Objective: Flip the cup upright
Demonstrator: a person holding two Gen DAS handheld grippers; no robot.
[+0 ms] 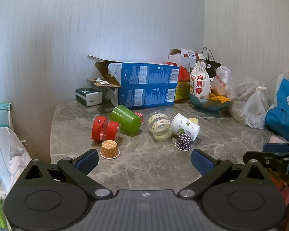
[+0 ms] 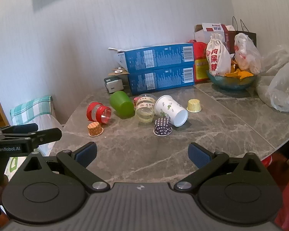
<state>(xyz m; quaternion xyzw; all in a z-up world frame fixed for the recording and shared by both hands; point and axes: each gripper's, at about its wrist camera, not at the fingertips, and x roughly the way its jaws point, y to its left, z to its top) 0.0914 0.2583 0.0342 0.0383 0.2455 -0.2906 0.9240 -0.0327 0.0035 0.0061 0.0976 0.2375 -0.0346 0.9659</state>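
Several cups lie on a grey marble table [image 1: 144,169]. A green cup [image 1: 125,119] [image 2: 122,105], a clear cup with red bands [image 1: 104,128] [image 2: 98,113], a clear cup with yellow bands [image 1: 160,125] [image 2: 145,108] and a white printed paper cup [image 1: 185,126] [image 2: 171,110] lie on their sides. An orange dotted baking cup [image 1: 109,149] [image 2: 95,129], a dark dotted one [image 1: 184,142] [image 2: 162,127] and a yellow one [image 2: 194,105] stand mouth down. My left gripper [image 1: 144,162] and right gripper [image 2: 142,155] are open and empty, short of the cups.
Two stacked blue boxes [image 1: 146,85] [image 2: 160,69] stand behind the cups by the wall. A bowl with a cloth bag and snacks [image 1: 210,100] [image 2: 233,79] and plastic bags [image 1: 254,107] [image 2: 281,90] crowd the back right. A cloth-covered seat [image 2: 34,111] is left of the table.
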